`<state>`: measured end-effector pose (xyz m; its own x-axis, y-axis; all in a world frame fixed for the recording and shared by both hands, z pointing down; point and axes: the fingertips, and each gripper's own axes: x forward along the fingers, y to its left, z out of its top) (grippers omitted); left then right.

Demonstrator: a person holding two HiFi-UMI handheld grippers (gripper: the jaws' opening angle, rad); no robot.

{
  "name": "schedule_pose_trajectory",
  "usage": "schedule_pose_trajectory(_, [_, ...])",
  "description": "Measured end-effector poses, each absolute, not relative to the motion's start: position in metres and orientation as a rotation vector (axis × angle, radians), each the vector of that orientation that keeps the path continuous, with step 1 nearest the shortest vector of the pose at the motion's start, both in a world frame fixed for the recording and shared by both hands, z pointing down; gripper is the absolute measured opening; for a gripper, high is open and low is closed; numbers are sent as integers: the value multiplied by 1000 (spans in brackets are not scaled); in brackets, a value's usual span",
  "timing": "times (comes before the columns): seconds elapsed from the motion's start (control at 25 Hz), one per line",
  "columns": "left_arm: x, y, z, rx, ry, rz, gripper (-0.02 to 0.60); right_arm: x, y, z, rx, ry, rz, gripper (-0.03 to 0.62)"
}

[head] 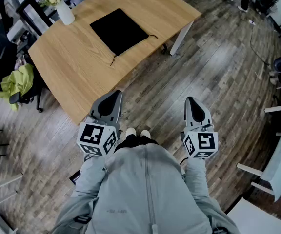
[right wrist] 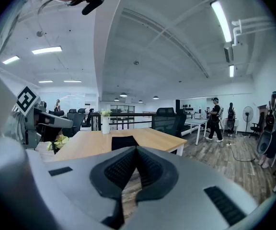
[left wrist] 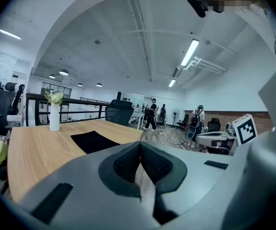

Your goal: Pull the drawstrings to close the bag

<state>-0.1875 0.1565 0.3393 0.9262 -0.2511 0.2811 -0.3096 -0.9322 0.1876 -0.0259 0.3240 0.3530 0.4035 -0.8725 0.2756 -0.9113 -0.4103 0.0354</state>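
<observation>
- Head view: wooden surface (head: 72, 67) at 11 o'clock, on plank floor (head: 218, 67). Black bag (head: 119, 31) lies flat on it, drawstring (head: 113, 59) trailing toward 6 o'clock. White vase (head: 65, 13) at the far corner. Left gripper (head: 112, 97) and right gripper (head: 192, 102) over the floor, well apart from the bag.
- Left gripper view: fingers (left wrist: 126, 164) pressed together, nothing between. Bag at 10 o'clock beyond the tips.
- Right gripper view: fingers (right wrist: 121, 169) together, empty. Bag at 12 o'clock; people (right wrist: 216, 120) at 3 o'clock, strip lights (right wrist: 222, 14) overhead.
</observation>
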Motion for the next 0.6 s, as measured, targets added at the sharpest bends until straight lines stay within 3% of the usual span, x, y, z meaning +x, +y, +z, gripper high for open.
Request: schedule_pose_trajectory(0.6, [-169, 152, 340, 2840, -571, 369, 26, 10, 323, 364, 2418, -1689, 358, 23])
